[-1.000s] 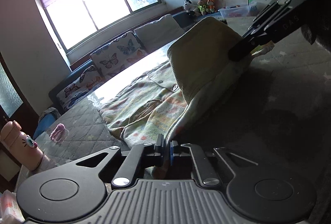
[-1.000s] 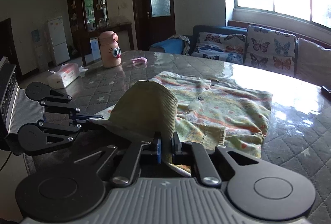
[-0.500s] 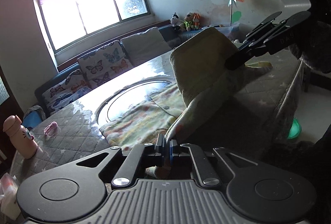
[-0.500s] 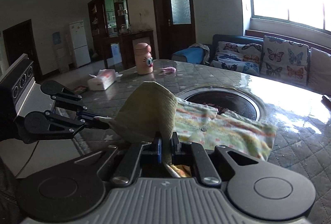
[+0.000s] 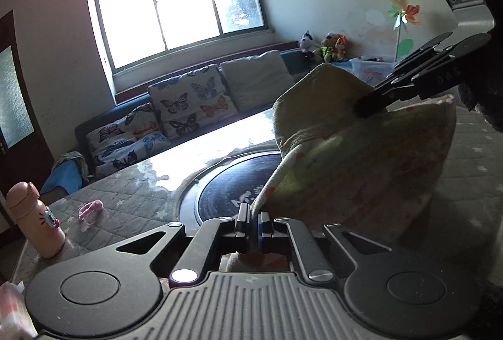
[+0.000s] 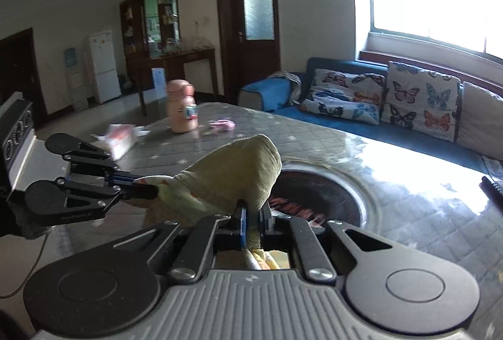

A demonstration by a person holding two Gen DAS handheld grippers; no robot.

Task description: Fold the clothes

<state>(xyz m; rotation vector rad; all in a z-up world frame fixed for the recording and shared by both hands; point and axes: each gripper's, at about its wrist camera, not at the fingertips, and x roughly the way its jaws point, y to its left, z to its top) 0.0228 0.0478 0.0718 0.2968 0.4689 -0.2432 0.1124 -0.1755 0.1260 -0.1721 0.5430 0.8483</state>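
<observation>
Plainly, both grippers pinch one garment and hold it up above the table.

Left gripper (image 5: 254,222) is clamped on the pale printed edge and right gripper (image 6: 253,222) on the ribbed olive hem of the child's garment (image 5: 355,157); two separate grips spread it, probably to hang it straight for folding; it hangs over the quilted table (image 6: 424,214), above the round dark inset (image 6: 317,198).

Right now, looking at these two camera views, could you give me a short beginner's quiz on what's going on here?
1. True or false: both grippers, left gripper and right gripper, pinch the garment.
2. What round thing shows in the table? A) dark inset disc B) fruit bowl C) clock
3. Fill in: the pink bottle stands ____.

Key: 1 true; 2 A, the dark inset disc; 3 upright.
</observation>
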